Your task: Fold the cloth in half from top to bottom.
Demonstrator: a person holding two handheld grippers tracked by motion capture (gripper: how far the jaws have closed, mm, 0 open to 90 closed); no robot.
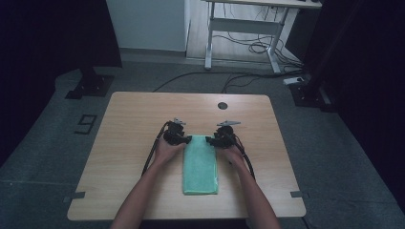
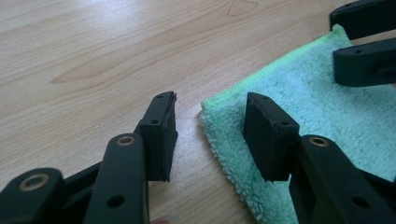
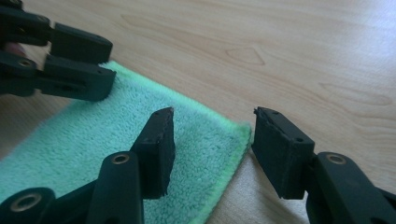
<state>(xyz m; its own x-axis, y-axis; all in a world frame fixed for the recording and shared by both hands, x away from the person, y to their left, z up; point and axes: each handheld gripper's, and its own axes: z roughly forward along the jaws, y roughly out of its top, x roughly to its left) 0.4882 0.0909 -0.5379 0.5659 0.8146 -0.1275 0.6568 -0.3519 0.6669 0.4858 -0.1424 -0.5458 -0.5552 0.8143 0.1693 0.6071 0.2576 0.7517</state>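
Folded green towel (image 1: 200, 164) lies flat mid-tabletop (image 1: 129, 143). Left hand-held gripper (image 2: 210, 135) and right hand-held gripper (image 3: 212, 149) each straddle a far corner, jaws apart, nothing pinched yet; likely set to lift both corners together.

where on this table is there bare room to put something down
Bare wood lies left and right of the folded green terry towel, out to the light wooden table's side edges, and behind both tools up to the dark round grommet. The towel's far corners are crowded.
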